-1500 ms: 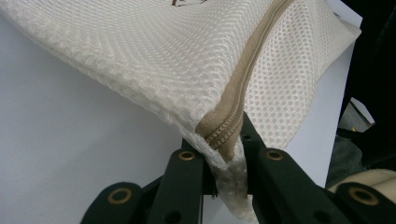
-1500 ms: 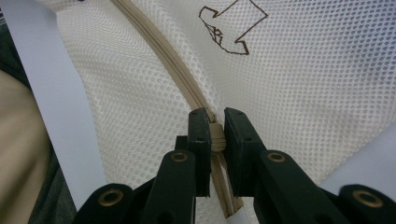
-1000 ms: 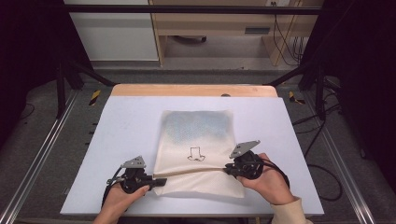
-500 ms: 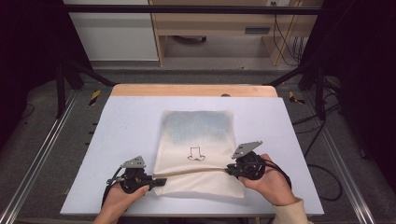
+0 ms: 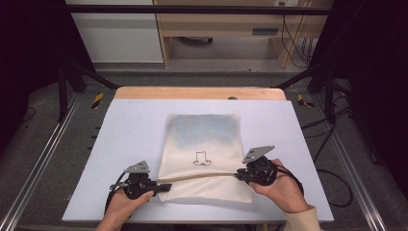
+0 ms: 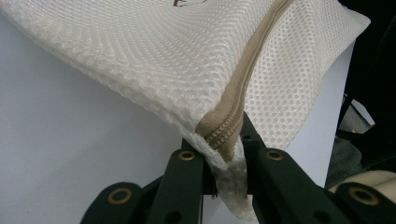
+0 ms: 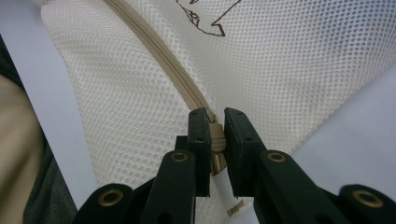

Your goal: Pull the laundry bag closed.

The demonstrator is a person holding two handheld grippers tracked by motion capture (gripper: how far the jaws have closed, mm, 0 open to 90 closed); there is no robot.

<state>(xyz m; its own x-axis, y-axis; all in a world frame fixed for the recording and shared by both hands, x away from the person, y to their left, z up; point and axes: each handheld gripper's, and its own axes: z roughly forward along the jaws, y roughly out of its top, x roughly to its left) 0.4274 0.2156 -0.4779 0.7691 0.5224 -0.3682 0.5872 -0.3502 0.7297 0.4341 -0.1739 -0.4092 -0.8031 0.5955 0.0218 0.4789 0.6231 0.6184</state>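
Observation:
A cream mesh bag (image 5: 202, 139) lies flat on the white table (image 5: 130, 125), with a small drawn figure (image 5: 201, 158) on it and something bluish showing through its far half. A tan zipper (image 5: 202, 177) runs across its near part. My left gripper (image 5: 166, 186) is shut on the bag's left edge at the zipper's end (image 6: 223, 135), and the mesh there is lifted a little. My right gripper (image 5: 239, 176) is shut on the zipper's pull (image 7: 216, 140) at the right end. A hand holds each gripper.
A wooden strip (image 5: 199, 93) lines the table's far edge. Metal frame rails (image 5: 43, 159) run along both sides. Cables (image 5: 332, 168) trail on the floor at the right. A cabinet (image 5: 115, 33) and a shelf stand beyond the table.

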